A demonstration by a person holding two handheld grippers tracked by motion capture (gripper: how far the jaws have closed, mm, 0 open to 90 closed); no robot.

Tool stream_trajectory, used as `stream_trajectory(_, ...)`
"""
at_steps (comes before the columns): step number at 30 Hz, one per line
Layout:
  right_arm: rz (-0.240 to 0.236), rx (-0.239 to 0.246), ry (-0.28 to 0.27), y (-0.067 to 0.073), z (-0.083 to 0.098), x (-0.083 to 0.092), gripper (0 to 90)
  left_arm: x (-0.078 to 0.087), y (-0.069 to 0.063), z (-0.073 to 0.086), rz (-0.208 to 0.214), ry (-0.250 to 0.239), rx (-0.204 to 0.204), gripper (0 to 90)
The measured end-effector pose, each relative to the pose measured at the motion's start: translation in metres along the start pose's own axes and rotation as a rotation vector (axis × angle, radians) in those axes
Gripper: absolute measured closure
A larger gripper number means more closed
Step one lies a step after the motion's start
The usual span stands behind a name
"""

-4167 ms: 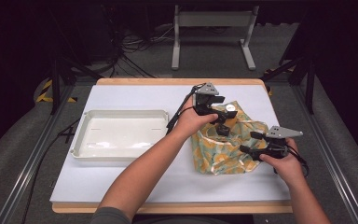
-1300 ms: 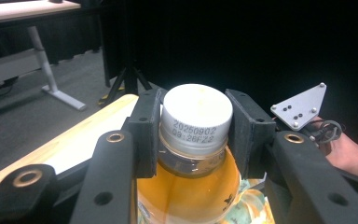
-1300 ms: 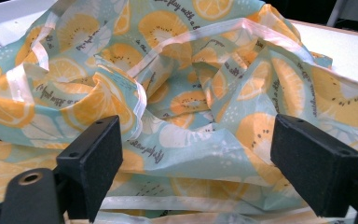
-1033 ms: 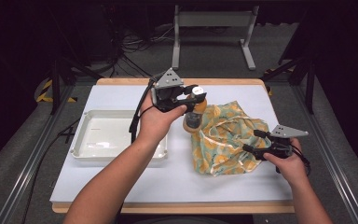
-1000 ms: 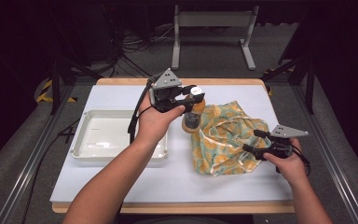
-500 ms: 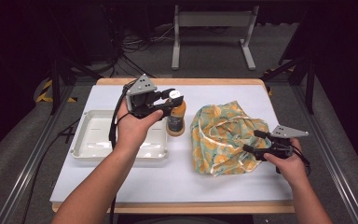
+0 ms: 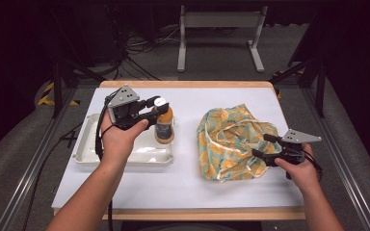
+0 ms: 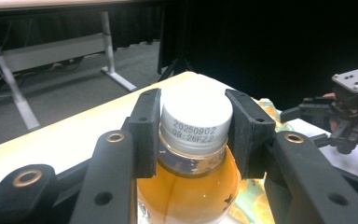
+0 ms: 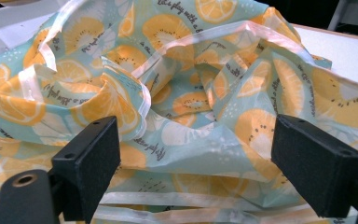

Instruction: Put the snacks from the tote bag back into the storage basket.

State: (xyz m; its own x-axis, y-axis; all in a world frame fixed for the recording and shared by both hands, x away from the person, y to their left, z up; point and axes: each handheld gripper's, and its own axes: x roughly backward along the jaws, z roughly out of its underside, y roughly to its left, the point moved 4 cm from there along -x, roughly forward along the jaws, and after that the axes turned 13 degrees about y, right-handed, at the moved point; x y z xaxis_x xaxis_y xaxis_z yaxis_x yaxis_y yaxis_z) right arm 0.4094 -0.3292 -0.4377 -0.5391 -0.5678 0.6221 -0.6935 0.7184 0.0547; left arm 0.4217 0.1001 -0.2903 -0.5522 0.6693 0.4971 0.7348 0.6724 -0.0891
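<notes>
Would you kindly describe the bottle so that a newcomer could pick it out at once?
On the white table, look to the shallow white tray at the left. At its right edge the left gripper clamps a small bottle by the neck. Its amber liquid and white cap make it unlike the fruit-printed bag at the right.

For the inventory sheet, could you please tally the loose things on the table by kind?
Bottle of orange drink, white cap, held by the left gripper: 1
White tray: 1
Citrus-print bag, in front of the right gripper: 1
Total: 3
</notes>
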Motion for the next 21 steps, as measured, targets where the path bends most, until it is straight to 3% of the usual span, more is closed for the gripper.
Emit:
stream_trajectory(8, 0.002, 0.001, -0.002, 0.000, 0.000, 0.000, 15.8, 0.007, 0.008, 0.014, -0.016, 0.002, 0.012, 58.5)
stream_trajectory(21, -0.005, 0.004, -0.005, 0.001, -0.001, -0.002, 15.4, 0.006, 0.018, 0.042, -0.041, 0.020, 0.017, 58.5)
